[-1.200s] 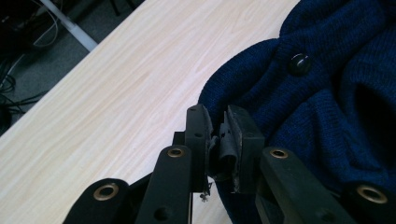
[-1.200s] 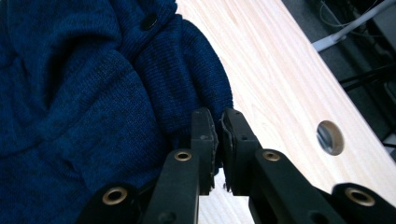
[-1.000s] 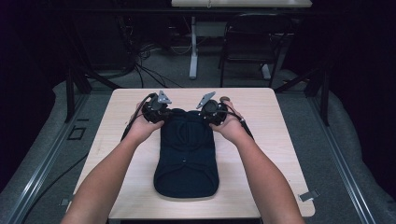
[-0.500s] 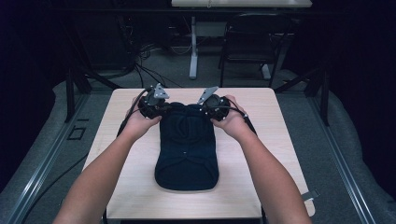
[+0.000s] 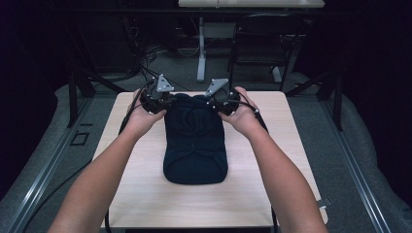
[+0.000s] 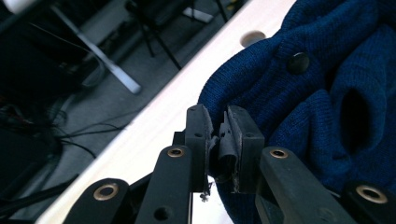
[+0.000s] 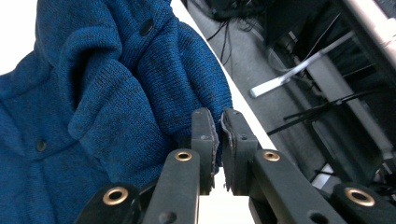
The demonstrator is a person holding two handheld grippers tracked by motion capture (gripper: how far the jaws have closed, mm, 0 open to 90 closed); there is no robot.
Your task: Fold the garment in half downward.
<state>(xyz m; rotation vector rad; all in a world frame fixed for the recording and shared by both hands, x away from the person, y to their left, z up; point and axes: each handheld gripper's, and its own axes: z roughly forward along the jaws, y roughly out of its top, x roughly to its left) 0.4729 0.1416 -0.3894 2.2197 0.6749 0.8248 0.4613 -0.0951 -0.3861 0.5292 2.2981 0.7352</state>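
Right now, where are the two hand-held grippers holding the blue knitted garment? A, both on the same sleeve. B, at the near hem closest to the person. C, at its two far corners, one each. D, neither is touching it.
C: the left hand-held gripper and the right hand-held gripper each pinch a far corner of the blue knitted garment, knit showing between the jaws in each gripper view.

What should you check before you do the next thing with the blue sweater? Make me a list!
1. Left gripper has pinched knit of the blue sweater: ok, fabric sits between the jaws.
2. Right gripper has pinched knit too: ok, though only a thin edge is caught.
3. Both grips at the far corners: ok.
4. Sweater fully on the table: ok.
5. Buttons caught in the jaws: ok, none are.
6. Grip strong enough to lift: cannot tell.
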